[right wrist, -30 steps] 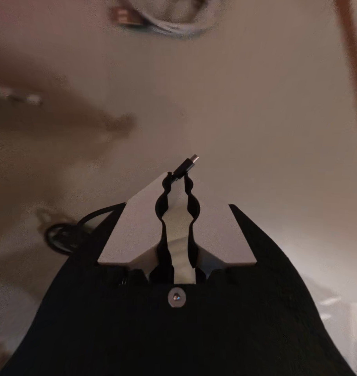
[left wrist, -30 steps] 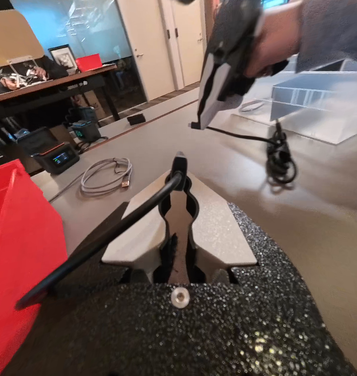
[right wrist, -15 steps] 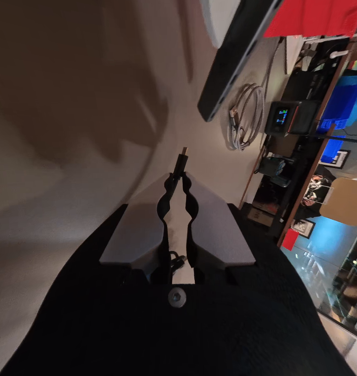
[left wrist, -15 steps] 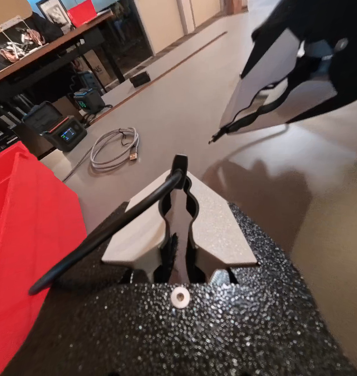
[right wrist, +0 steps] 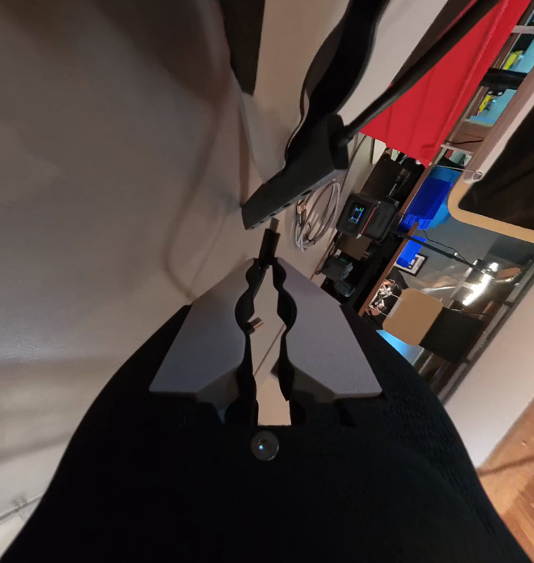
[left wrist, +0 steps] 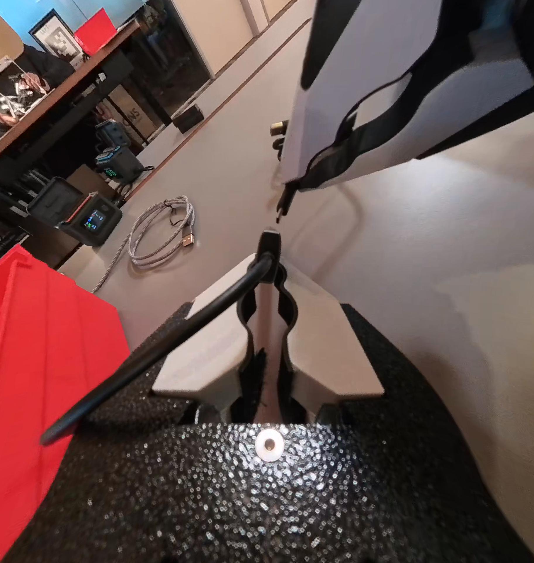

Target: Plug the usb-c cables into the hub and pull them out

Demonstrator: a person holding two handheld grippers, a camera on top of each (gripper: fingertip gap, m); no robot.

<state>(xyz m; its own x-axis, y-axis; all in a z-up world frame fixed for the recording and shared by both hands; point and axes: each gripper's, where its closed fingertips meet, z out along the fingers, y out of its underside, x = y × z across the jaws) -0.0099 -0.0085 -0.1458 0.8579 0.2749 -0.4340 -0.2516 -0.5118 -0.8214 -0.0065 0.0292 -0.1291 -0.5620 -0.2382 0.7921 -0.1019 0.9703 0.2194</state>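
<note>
the hub is pinched at its cable end by the left claw and held up in the air, port edge facing the right claw. a black usb-c plug is clamped in the right claw's tips, its metal tip just short of the port row, not yet seated as far as can be told. in the left wrist view the same plug is seen hanging nose-down right above the hub.

handling guess: the hub is taken to be light and rigid, so it could be twisted in the grip when pushed on. the plug is small and stiff with a floppy cord behind it, so it's best held on the moulded housing, as is done now.

room looks fine: the tabletop beneath is mostly bare, with a coiled braided cable and a red bin well off to the side.
</note>
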